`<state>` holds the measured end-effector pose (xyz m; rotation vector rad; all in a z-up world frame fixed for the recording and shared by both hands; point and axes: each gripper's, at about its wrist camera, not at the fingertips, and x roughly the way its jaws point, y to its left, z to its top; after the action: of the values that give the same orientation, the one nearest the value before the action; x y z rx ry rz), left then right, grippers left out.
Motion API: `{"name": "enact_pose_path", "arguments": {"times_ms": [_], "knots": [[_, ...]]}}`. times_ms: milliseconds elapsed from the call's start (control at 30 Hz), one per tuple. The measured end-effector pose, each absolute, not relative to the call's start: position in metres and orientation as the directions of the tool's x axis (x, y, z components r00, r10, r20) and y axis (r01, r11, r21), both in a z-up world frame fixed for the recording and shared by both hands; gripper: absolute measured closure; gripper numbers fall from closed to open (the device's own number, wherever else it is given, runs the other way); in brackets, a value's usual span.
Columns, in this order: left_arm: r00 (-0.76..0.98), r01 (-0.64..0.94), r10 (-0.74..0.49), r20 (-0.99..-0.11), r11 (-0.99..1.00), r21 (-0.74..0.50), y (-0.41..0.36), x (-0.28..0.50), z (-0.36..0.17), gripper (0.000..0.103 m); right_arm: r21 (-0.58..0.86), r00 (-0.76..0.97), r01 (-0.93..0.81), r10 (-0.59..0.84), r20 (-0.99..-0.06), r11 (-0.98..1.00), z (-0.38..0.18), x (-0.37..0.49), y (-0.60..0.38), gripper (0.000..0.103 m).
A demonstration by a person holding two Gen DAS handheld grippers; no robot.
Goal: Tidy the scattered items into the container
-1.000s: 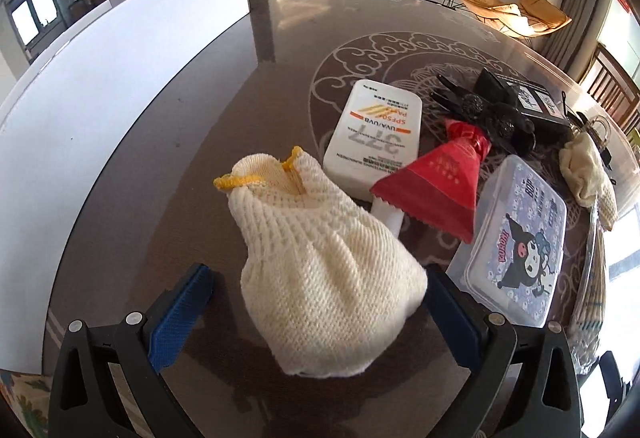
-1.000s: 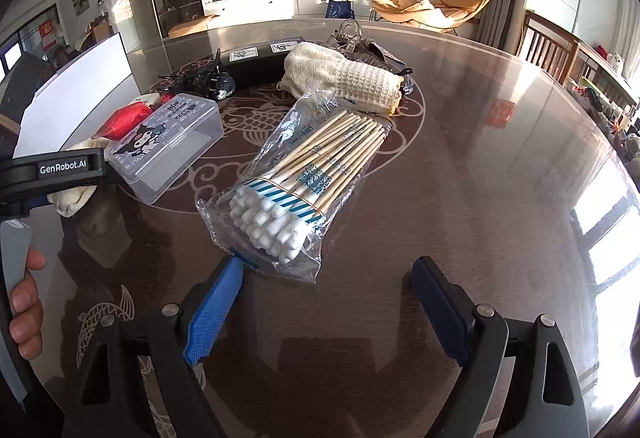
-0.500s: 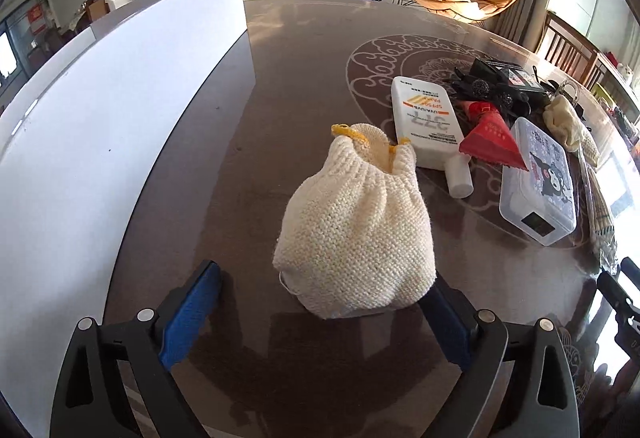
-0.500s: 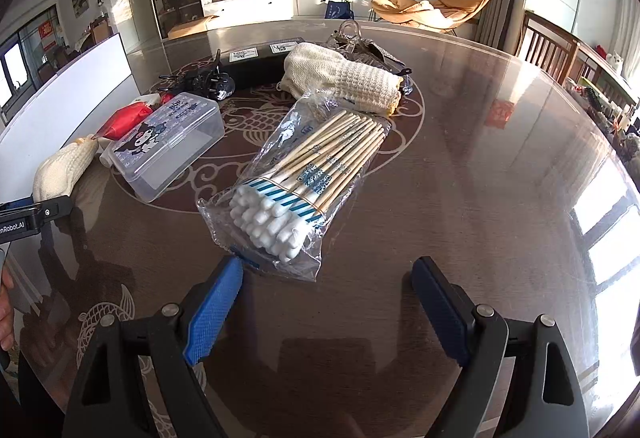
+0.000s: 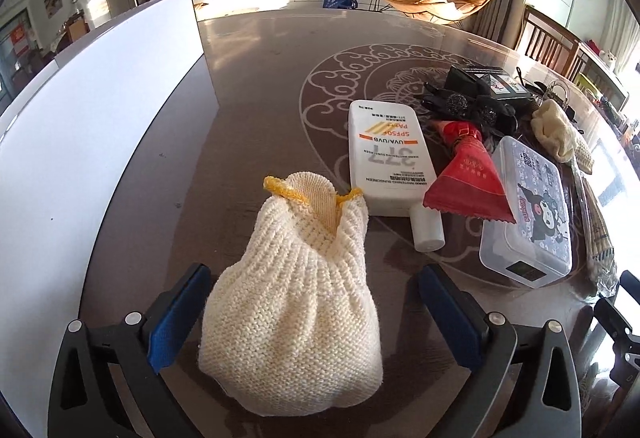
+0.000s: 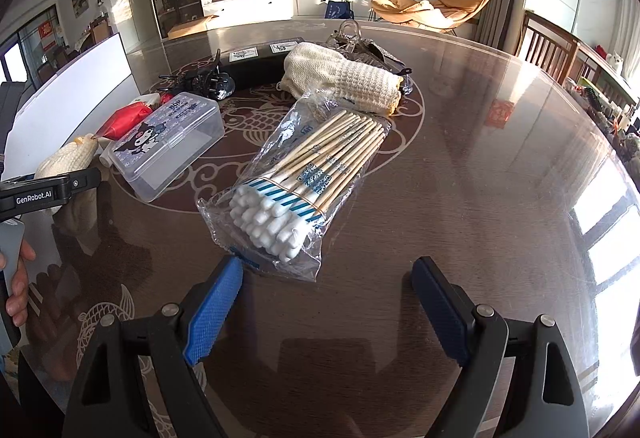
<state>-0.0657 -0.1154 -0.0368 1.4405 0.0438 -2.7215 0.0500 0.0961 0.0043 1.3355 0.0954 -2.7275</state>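
A cream knitted pouch (image 5: 294, 302) with a yellow rim lies on the table between the open jaws of my left gripper (image 5: 314, 312); neither pad touches it. It also shows in the right wrist view (image 6: 66, 163). The white container (image 5: 80, 125) stands to its left. A sunscreen tube (image 5: 386, 153), a red packet (image 5: 468, 183) and a clear Kuromi box (image 5: 528, 213) lie to the right. My right gripper (image 6: 328, 302) is open and empty, just short of a bag of cotton swabs (image 6: 304, 181).
A second knitted pouch (image 6: 344, 77), black hair clips (image 6: 204, 83), a black box (image 6: 256, 57) and a clear clip (image 6: 350, 31) lie further back on the round table. Chairs stand at the right edge.
My left gripper has swung from facing right to facing straighter along the container, staying around the knitted pouch. The right gripper has not moved.
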Motion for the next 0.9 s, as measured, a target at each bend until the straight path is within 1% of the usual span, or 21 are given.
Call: {"name": "enact_pose_path", "arguments": {"times_ms": [900], "knots": [[-0.568, 0.079, -0.048, -0.822, -0.997, 0.003, -0.1172, -0.065, -0.0366, 0.0, -0.007, -0.608, 0.125, -0.071, -0.791, -0.992, 0.0046, 0.0501, 0.0957, 0.015]]}}
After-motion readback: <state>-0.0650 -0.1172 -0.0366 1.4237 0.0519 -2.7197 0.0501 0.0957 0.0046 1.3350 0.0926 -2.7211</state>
